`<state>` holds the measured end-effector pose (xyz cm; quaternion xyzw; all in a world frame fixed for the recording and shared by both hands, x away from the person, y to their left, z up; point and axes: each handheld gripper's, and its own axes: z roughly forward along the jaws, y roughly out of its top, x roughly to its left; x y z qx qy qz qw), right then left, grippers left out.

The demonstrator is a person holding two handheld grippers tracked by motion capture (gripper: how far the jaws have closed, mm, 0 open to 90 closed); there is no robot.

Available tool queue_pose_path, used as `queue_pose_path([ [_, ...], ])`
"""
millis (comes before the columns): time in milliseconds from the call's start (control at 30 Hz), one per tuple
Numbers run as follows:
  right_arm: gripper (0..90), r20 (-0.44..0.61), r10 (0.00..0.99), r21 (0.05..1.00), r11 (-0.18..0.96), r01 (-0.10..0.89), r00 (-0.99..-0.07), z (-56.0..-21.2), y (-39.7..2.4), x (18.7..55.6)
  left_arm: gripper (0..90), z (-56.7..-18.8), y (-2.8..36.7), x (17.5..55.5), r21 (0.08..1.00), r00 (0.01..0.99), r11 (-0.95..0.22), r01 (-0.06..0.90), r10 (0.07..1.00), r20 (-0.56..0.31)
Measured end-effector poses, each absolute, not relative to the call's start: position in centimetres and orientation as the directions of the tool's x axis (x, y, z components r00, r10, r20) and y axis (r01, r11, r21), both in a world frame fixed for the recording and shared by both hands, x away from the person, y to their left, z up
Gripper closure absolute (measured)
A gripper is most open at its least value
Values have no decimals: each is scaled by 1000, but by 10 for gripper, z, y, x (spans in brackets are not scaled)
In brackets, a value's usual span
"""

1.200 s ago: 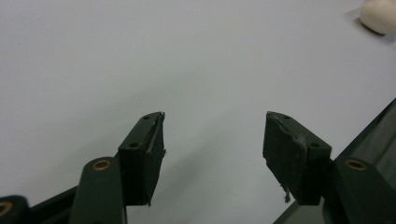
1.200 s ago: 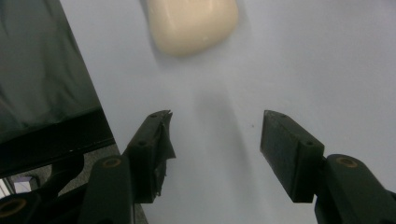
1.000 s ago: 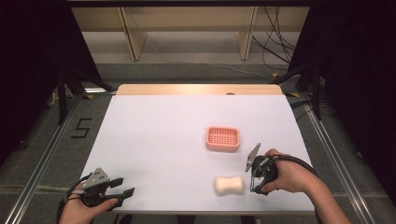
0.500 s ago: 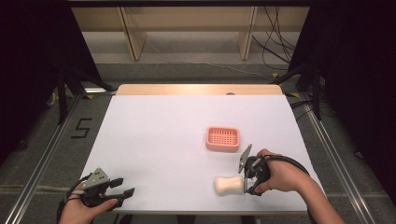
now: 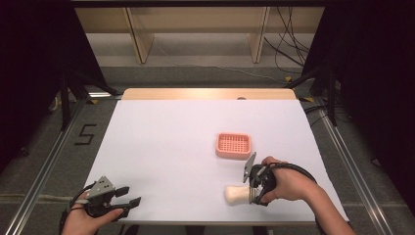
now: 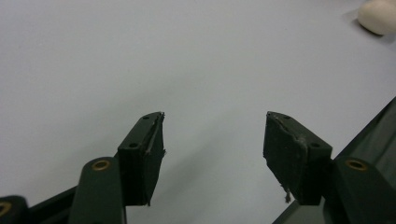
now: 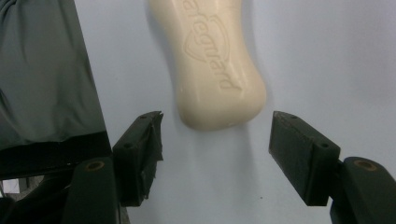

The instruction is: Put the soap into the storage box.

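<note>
The left gripper (image 5: 128, 196) rests with jaws spread at the table's (image 5: 161, 142) near left corner, while the right gripper (image 5: 248, 188), jaws just widened and gripping nothing, reaches the cream soap bar (image 5: 236, 194) lying near the front edge below the pink soap dish (image 5: 234, 145).

the soap bar (image 5: 237, 194) lies on the desk (image 5: 161, 142), close to its near edge and right of the middle. the soap dish (image 5: 234, 145) stands behind the soap bar, a little apart from it. the right gripper (image 5: 253, 185) is just right of the soap bar, its jaws at either side of the bar's right end without touching. the left gripper (image 5: 128, 195) is well left of the soap bar, at the near edge.
</note>
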<state>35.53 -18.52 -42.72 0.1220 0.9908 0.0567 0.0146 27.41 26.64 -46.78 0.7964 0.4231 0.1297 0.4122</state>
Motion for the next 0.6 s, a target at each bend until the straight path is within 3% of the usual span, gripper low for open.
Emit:
queue_pose_path([
  [167, 340, -14, 200, 135, 971, 196, -980, -429, -180, 358, 378, -468, 266, 274, 765, 609, -304, 568, 780, -142],
  [600, 333, 4, 211, 116, 971, 210, -977, -434, -161, 358, 378, -468, 266, 274, 774, 601, -289, 564, 786, -144],
])
